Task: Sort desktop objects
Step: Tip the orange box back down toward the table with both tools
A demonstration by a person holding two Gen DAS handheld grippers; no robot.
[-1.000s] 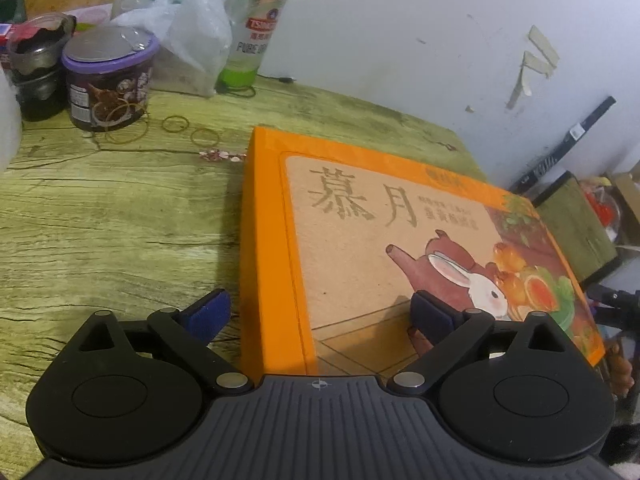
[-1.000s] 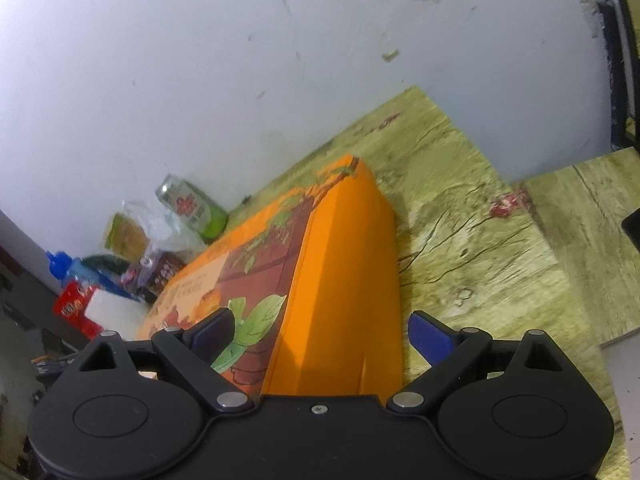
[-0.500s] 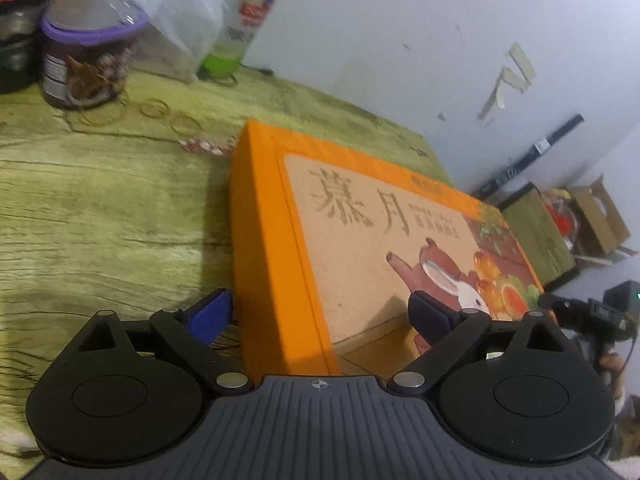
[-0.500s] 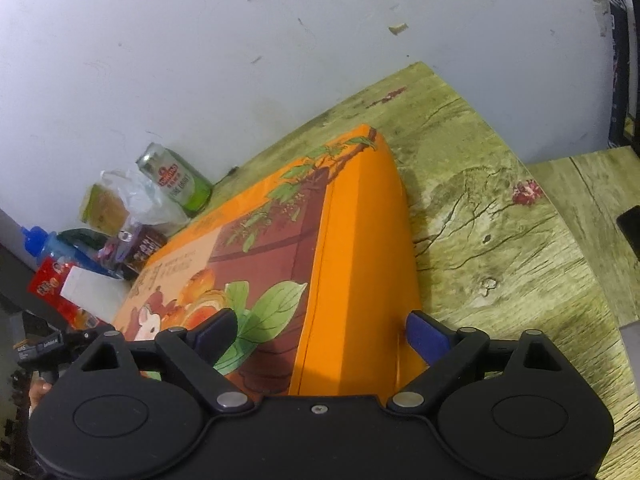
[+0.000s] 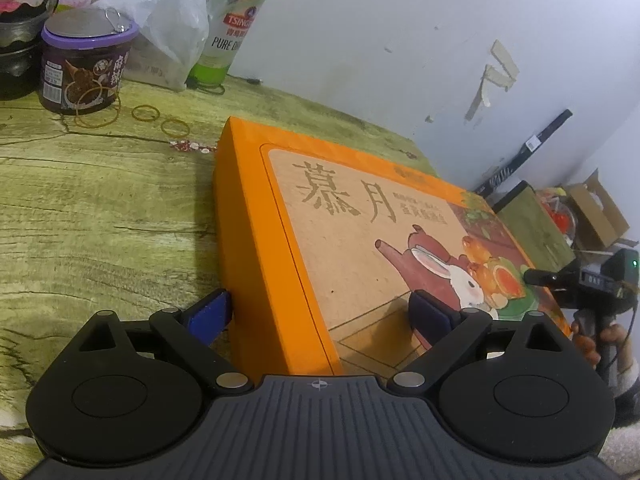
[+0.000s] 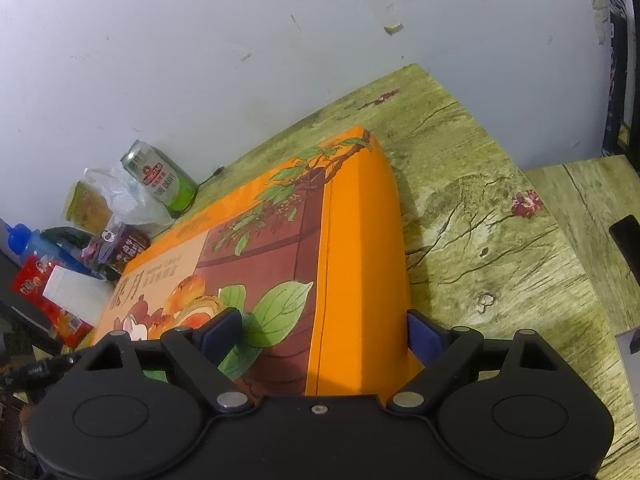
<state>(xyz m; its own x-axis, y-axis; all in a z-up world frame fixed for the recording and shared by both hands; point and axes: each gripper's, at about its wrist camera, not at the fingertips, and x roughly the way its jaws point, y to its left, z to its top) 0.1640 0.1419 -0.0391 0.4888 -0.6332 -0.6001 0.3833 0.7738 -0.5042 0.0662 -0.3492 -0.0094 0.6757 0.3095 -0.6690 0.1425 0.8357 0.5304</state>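
A large flat orange gift box [image 5: 360, 216] with a rabbit and teapot picture lies on the green wood-grain table [image 5: 100, 208]. My left gripper [image 5: 320, 312] straddles the box's near left corner. Its jaws are opening a little: one blue pad [image 5: 208, 316] is beside the side wall, the other hangs over the lid. My right gripper [image 6: 322, 328] straddles the opposite long edge of the box [image 6: 360, 248]. Its jaws are closing: one pad is above the lid, the other pad [image 6: 424, 340] is at the orange side wall.
At the back by the white wall stand a purple-lidded jar [image 5: 84, 68], a plastic bag [image 5: 160, 28] and a green beer can [image 5: 232, 28]. Rubber bands [image 5: 146, 113] lie near the jar. A blue bottle [image 6: 28, 240] and a red packet [image 6: 44, 300] sit further left. A lower table [image 6: 592, 200] adjoins on the right.
The right gripper has slid toward the box, so more of the lid shows, and its jaws have narrowed. The left gripper has tipped down, its outer pad now closer to the side wall.
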